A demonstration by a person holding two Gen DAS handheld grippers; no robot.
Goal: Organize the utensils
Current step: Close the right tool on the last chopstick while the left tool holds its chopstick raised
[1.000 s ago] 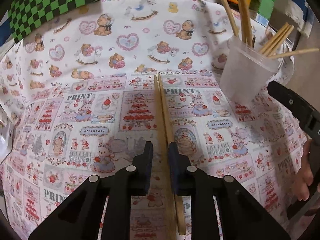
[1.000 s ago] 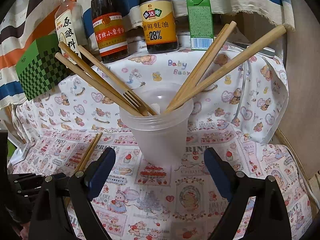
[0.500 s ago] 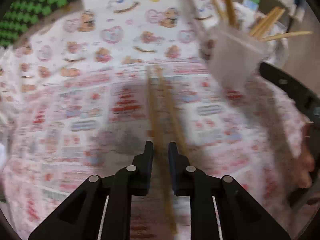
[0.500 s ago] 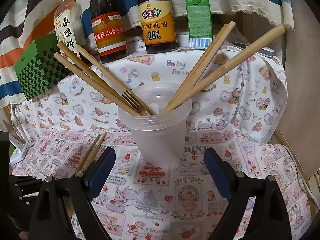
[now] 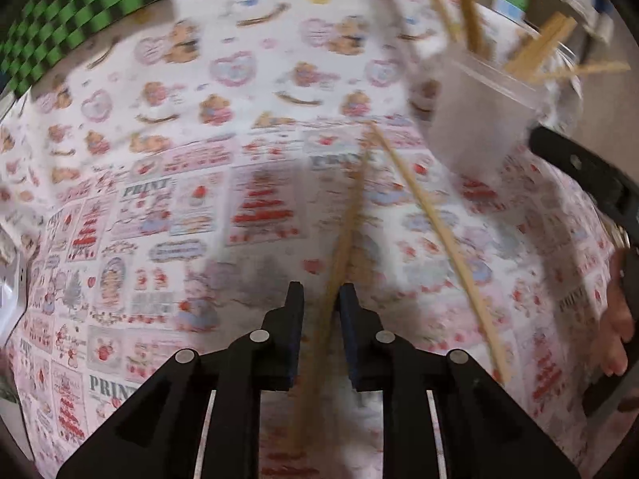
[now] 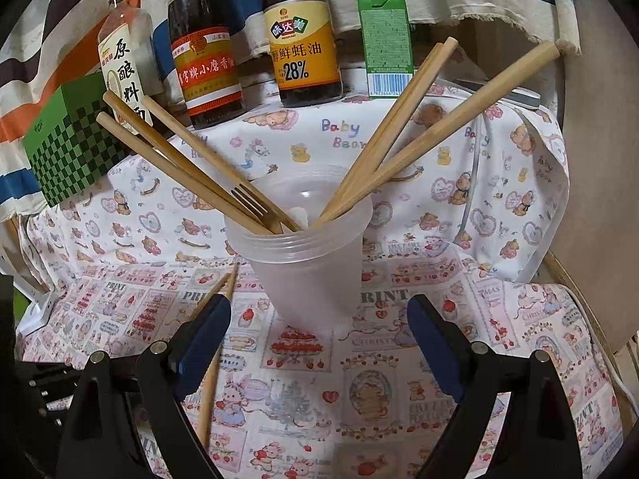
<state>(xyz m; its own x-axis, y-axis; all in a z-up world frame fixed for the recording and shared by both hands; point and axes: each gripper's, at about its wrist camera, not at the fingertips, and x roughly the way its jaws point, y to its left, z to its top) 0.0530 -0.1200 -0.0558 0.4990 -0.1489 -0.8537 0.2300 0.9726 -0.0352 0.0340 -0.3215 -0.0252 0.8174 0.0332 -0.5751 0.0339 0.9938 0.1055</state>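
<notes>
Left tongs (image 5: pixel 321 299) clamped near one end of a light, stiff, slippery bamboo chopstick (image 5: pixel 343 239), its mate (image 5: pixel 439 247) loose on the counter (image 5: pixel 159 207) beside the plastic cup (image 6: pixel 307 275); right tongs (image 6: pixel 319 331) held apart before the cup.

Home kitchen table: sauce bottles (image 6: pixel 297 40), printed tablecloth (image 6: pixel 399 379).

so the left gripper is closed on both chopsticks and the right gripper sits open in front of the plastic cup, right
Not quite: the left gripper has only one chopstick between its fingers. The other chopstick lies apart on the tablecloth, splayed off to the right, as the left wrist view shows. The rest holds: the right gripper sits open in front of the plastic cup.
</notes>
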